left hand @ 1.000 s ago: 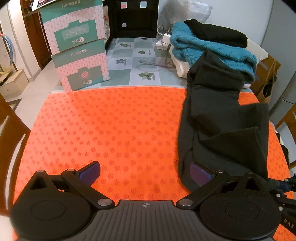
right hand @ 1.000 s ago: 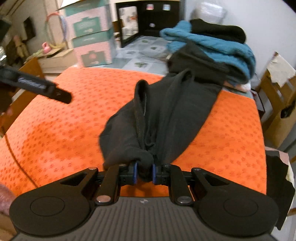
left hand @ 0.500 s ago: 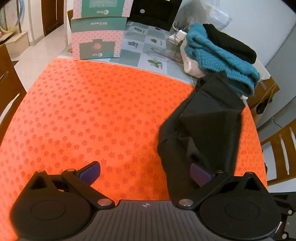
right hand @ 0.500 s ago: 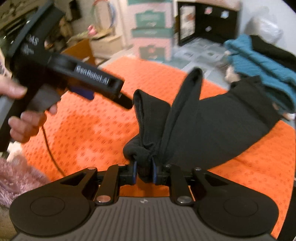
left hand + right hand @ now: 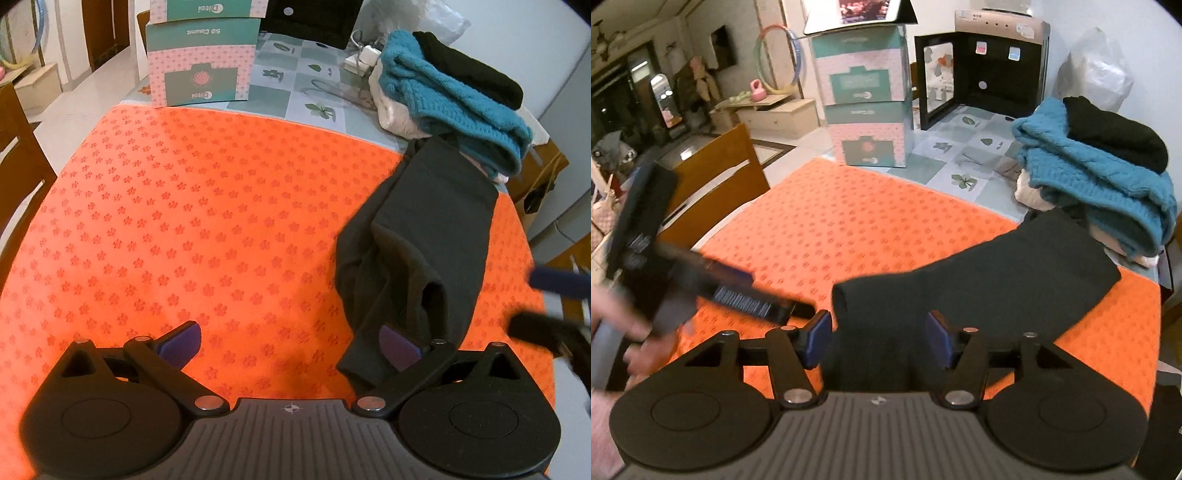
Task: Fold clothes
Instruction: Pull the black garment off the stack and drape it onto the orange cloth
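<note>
Tongs: L (image 5: 290,345) wide, empty | R (image 5: 878,339) opening, black garment (image 5: 979,291) between, unpinched | 2 boxes (image 5: 866,96)

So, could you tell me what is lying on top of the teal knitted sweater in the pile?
A black garment lies on the teal knitted sweater. Beneath the sweater a cream garment peeks out; the rest of the pile is covered.

- a wooden chair (image 5: 716,177) stands at the table's left side, another chair back (image 5: 14,155) shows in the left wrist view.
- pale tiled floor (image 5: 70,99) runs to dark wooden doors (image 5: 105,31).
- a plain white wall (image 5: 1115,33) rises behind the table.
- a low pale wooden bench (image 5: 775,114) stands by the far wall, a hula hoop (image 5: 777,61) leaning above it.
- the dim left side holds a lit mirror (image 5: 663,98).
</note>
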Action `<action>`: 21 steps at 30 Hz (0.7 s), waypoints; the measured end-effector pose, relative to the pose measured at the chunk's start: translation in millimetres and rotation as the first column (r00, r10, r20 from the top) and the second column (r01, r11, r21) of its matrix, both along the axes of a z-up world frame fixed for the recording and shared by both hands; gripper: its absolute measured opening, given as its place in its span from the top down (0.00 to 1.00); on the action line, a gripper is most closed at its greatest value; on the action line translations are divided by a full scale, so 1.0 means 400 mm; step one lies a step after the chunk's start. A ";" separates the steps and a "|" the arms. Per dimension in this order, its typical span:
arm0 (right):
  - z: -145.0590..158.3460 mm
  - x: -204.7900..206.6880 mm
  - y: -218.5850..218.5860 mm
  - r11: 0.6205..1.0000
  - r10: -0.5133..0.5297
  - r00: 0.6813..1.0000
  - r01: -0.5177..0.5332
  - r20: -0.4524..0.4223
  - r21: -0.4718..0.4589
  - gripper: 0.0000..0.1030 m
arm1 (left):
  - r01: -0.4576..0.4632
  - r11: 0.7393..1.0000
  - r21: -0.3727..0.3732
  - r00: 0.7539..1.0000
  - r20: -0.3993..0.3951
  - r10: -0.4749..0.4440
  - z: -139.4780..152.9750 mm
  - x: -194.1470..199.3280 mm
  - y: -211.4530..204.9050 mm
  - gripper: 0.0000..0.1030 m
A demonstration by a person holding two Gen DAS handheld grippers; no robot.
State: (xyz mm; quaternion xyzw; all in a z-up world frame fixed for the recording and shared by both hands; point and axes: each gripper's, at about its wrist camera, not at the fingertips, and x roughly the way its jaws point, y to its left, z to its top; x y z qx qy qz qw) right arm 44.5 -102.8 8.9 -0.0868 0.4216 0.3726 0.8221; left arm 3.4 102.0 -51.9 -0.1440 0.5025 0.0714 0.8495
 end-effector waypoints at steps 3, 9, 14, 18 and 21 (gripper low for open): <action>-0.037 0.050 0.049 1.000 -0.019 0.999 0.020 -0.043 0.008 0.38 | 0.008 0.999 0.037 1.000 0.002 -0.009 0.001 -0.010 0.005 0.01; -0.101 0.095 0.158 1.000 -0.001 0.996 0.000 -0.092 -0.016 0.33 | -0.006 0.997 0.074 1.000 0.003 0.006 -0.001 -0.035 0.035 0.01; -0.162 0.095 0.197 0.992 0.009 0.997 -0.018 -0.074 -0.123 0.60 | -0.023 0.998 0.057 1.000 0.004 0.023 -0.008 -0.051 0.058 0.01; -0.162 0.089 0.148 0.991 -0.035 0.998 0.028 -0.051 -0.129 0.87 | -0.014 0.998 0.053 1.000 0.012 0.013 -0.012 -0.049 0.056 0.01; -0.131 0.076 0.076 0.991 -0.092 0.995 0.089 -0.025 -0.099 0.88 | 0.017 0.998 0.060 1.000 0.021 -0.018 -0.016 -0.038 0.042 0.05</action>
